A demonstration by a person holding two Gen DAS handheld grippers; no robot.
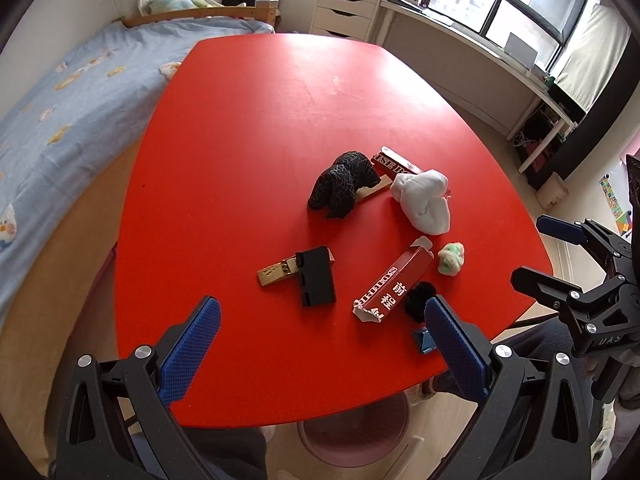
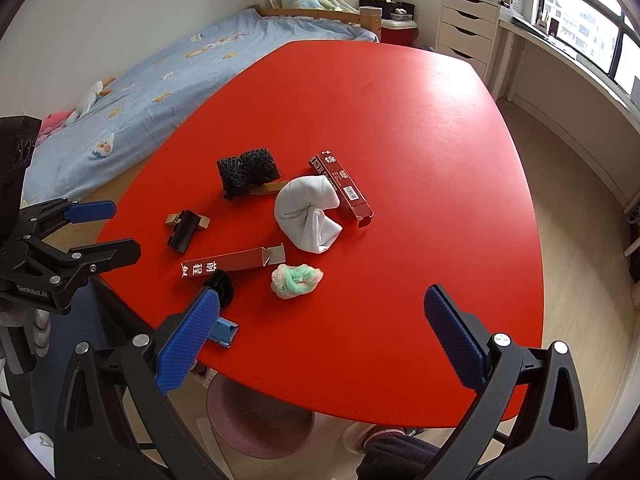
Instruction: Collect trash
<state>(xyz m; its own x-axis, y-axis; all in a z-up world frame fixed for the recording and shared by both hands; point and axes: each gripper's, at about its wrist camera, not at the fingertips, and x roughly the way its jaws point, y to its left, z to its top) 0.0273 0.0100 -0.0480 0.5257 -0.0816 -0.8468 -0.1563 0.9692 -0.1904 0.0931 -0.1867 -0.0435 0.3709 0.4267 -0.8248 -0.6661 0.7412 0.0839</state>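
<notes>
Both tools agape above red table.

scattered trash on red table

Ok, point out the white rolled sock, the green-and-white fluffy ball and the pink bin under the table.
White rolled sock [image 2: 306, 216]: right wrist view, middle of the roll.
Green-and-white fluffy ball [image 2: 297, 275]: right wrist view, its green centre.
Pink round bin [image 2: 260, 424]: right wrist view, its inside wall below the table edge.
</notes>
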